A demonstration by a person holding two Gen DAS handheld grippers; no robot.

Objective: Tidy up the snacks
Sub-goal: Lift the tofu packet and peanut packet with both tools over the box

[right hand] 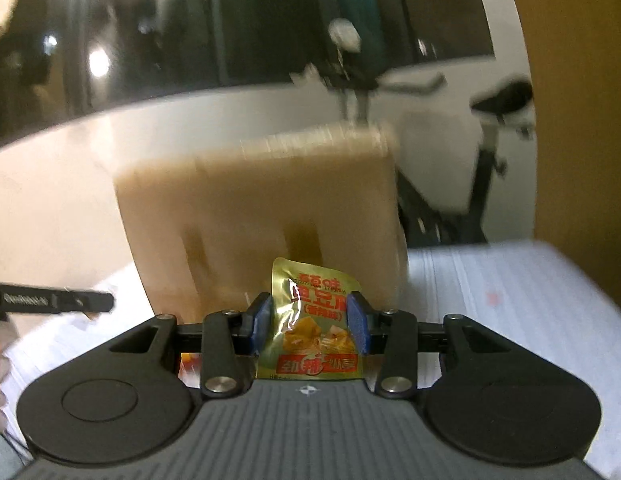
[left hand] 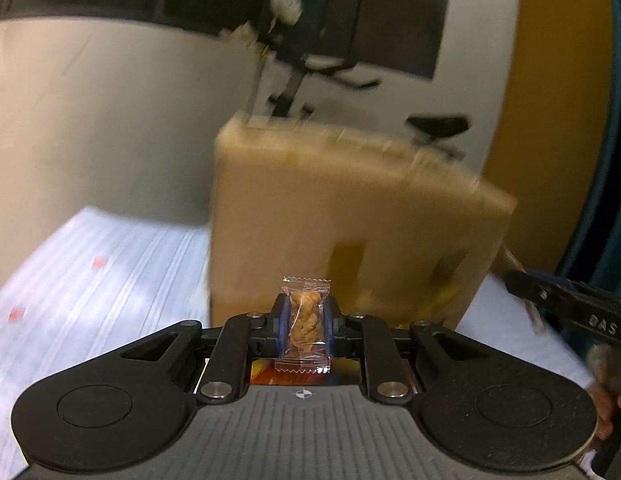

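Snacks are already in both claws, one apiece. The left claw (left hand: 306,320) is pinching a small clear packet (left hand: 306,322) with a twisted golden-brown biscuit inside; the packet stands upright between the blue pads (left hand: 284,322), its long axis running up and down and its crimped ends sticking out above and below. The right claw (right hand: 308,322) is pressed onto a gold foil pouch (right hand: 314,320) printed with red characters, also held upright, its top edge above the pads and its bottom edge near the claw body.

Straight ahead of each claw, and blurred in both views, stands a cardboard box (left hand: 342,220) on the white-covered surface (left hand: 110,272). Seen from the left wrist the box lies slightly right of centre; from the right wrist it lies slightly left of centre, so it sits between the two claws and beyond them. Its top rim rises above both held snacks, which suggests that either one would have to be lifted over the rim before release, if the box is where they belong. Neither claw looks clearly nearer. The right claw's tip shows at the right edge of the left view, the two well apart.
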